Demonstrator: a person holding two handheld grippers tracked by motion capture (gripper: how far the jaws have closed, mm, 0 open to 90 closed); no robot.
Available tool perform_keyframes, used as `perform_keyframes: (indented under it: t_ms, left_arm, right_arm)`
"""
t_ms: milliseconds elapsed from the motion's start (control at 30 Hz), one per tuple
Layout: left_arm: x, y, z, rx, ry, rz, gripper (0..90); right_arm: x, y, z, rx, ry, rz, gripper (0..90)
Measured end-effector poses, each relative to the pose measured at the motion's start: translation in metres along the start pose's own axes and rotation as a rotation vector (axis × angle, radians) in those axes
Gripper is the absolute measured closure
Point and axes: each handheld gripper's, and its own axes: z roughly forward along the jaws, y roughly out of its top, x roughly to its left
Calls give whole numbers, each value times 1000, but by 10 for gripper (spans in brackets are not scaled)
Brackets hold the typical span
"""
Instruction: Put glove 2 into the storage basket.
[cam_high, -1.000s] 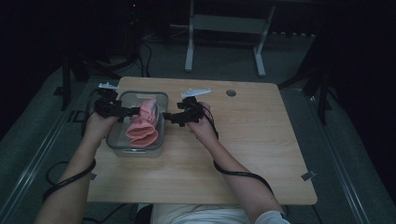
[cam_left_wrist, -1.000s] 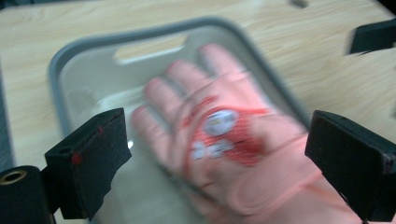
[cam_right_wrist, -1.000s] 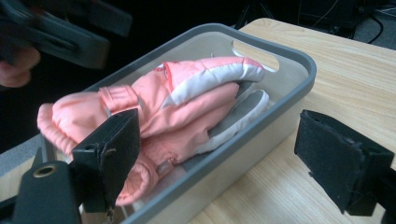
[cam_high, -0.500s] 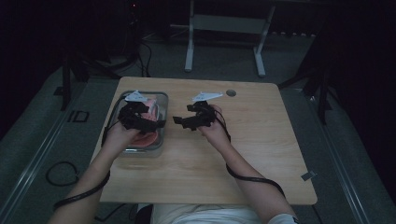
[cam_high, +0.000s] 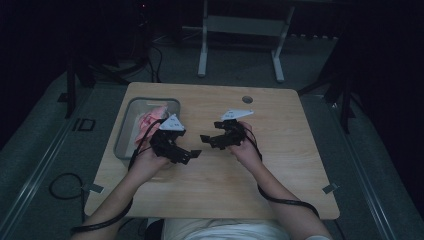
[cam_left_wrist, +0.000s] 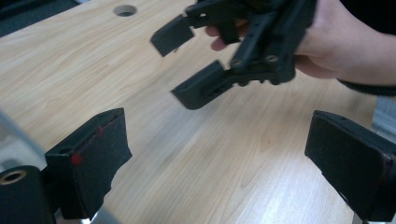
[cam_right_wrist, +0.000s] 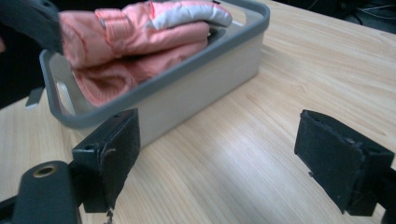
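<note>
A pink and white padded garment (cam_high: 150, 121) lies folded in a grey bin (cam_high: 122, 142) at the table's left side. My left gripper (cam_high: 187, 156) hovers just right of the bin, pointing right, open and empty. My right gripper (cam_high: 209, 141) faces it from the right, also open and empty. In the left gripper view my own jaws (cam_left_wrist: 219, 163) stand wide apart over bare wood, with the right gripper (cam_left_wrist: 184, 63) and the hand holding it beyond them. In the right gripper view my jaws (cam_right_wrist: 224, 158) frame the bin (cam_right_wrist: 210, 60) and the garment (cam_right_wrist: 140, 37) heaped above its rim.
The wooden table (cam_high: 280, 165) has a round cable hole (cam_high: 246, 99) near its far edge. A white desk frame (cam_high: 240, 30) stands on the floor behind the table. Cables trail from both grippers toward the person.
Both grippers have drawn back from the bin to the middle of the table. The left one has left the garment, which now rests in the bin.
</note>
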Motion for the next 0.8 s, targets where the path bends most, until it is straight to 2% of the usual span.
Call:
perform_keyframes:
  t_ms: [67, 100, 167, 333, 500, 633, 800]
  left_arm:
    - [0, 0, 0, 0, 0, 0, 59]
    - [-10, 0, 7, -6, -22, 8, 58]
    - [-14, -2, 12, 4, -33, 18, 58]
    - [-20, -11, 27, 30, -58, 34, 59]
    - [-26, -19, 39, 42, -91, 30, 59]
    - [-33, -25, 49, 44, -111, 50, 59]
    - [-41, -31, 63, 72, -132, 85, 58]
  right_arm:
    - [-1, -3, -1, 5, -2, 0, 145]
    - [-2, -10, -4, 13, -2, -3, 144]
    - [-3, -16, -6, 18, 10, -3, 145]
    - [-4, -33, -10, 43, 20, -24, 145]
    - [-7, -47, -16, 61, 4, -34, 145]
    - [-10, -58, -19, 68, -2, -26, 145]
    - [-13, -70, -24, 74, -10, -12, 144]
